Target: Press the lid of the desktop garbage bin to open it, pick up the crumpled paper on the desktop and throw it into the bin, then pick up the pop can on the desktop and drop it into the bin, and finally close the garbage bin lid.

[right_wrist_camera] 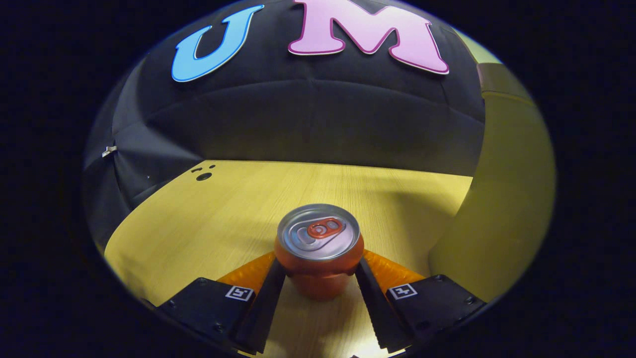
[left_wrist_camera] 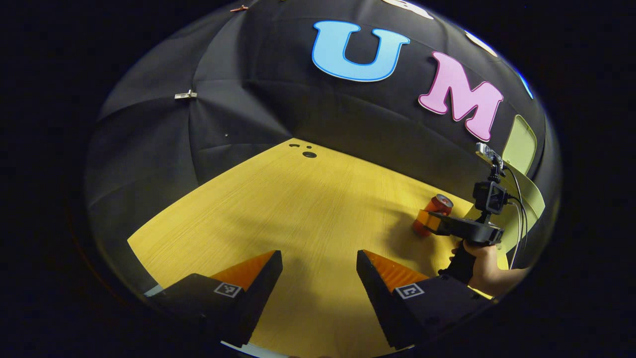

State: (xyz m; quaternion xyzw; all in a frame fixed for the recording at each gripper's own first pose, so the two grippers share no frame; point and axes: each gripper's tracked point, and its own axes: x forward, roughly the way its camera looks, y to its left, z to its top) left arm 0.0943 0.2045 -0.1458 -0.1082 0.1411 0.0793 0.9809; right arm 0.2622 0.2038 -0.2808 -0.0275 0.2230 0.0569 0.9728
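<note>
R gripper (right_wrist_camera: 320, 278) jaws clamp pop can (right_wrist_camera: 319, 243); L gripper (left_wrist_camera: 319, 278) agape.

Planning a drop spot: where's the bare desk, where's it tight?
Free: the wide desk stretch between the booth wall, the left gripper and the can. Crowded: the right side, where the right gripper flanks the can beside the bin.

No brand name, label or number can be read anywhere. The pop can (right_wrist_camera: 318, 248) shows a plain silver top with a pull tab and no legible print on its side. Just below the pop can, on either side, the right tool (right_wrist_camera: 318, 278) carries two small square black-and-white coded markers (right_wrist_camera: 240, 293), patterns rather than text; the left tool (left_wrist_camera: 318, 268) bears the same kind.
</note>
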